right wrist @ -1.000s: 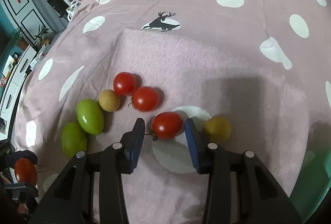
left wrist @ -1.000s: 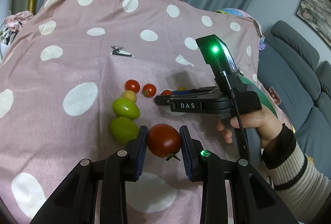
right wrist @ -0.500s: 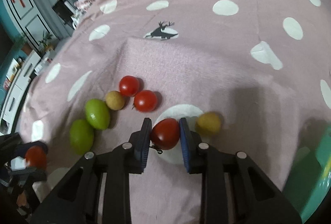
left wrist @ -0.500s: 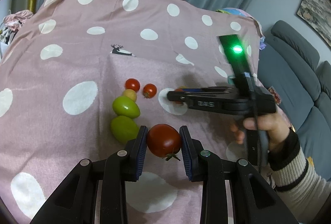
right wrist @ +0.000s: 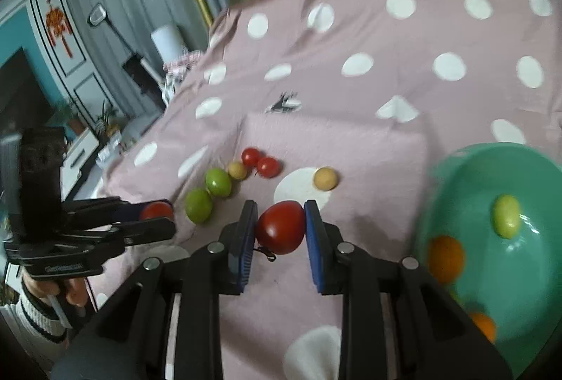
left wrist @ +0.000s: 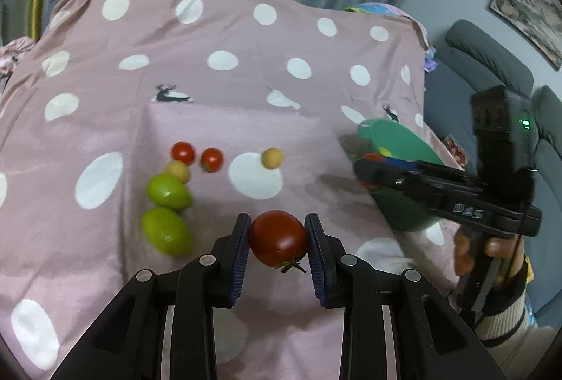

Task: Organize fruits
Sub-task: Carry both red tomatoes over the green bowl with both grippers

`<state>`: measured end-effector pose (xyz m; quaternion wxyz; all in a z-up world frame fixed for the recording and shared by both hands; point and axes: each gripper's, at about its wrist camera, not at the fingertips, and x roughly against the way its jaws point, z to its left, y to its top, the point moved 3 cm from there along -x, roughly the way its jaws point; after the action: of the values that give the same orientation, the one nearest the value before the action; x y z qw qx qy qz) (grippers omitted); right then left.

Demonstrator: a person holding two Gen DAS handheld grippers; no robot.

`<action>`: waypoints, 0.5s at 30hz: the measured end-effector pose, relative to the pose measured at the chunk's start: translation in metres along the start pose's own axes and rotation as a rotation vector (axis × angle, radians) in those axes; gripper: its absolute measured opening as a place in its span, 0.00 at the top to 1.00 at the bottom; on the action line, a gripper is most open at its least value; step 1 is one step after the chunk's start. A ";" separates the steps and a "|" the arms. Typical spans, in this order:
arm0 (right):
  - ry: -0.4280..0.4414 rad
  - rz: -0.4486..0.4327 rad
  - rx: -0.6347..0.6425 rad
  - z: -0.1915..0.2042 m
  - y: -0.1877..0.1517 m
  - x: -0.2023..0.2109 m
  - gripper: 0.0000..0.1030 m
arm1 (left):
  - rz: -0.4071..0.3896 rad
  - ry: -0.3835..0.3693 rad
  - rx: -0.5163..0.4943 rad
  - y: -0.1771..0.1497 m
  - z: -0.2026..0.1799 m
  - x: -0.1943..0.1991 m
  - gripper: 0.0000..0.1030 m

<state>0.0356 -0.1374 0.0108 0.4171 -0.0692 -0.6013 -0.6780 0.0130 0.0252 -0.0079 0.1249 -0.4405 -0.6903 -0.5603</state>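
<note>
Two limes [left wrist: 168, 211] lie just left of the left gripper [left wrist: 277, 239], bare polka-dot cloth [left wrist: 316, 176] ahead; it pinches a large dark tomato [left wrist: 278, 238]. Right view: the right gripper [right wrist: 280, 232] clamps a small red tomato [right wrist: 281, 227], green bowl [right wrist: 527, 169] close right, a tan fruit [right wrist: 325, 178] just ahead.

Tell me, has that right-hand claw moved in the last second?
Yes. The right gripper closed on a red tomato and carried it off the white dot beside the tan fruit, rightward toward the green bowl.
</note>
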 end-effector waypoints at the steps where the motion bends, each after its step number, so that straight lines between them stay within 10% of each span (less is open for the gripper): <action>1: -0.009 -0.025 -0.009 -0.004 -0.002 0.009 0.74 | 0.001 -0.006 -0.008 0.002 -0.005 -0.002 0.70; 15: -0.248 -0.218 -0.193 -0.108 -0.024 0.099 0.73 | 0.026 -0.155 -0.132 0.049 -0.114 -0.065 0.70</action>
<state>0.0008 -0.2811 0.0228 0.2554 -0.1263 -0.5842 -0.7599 0.0506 -0.1071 0.0198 0.0491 -0.4989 -0.6535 -0.5672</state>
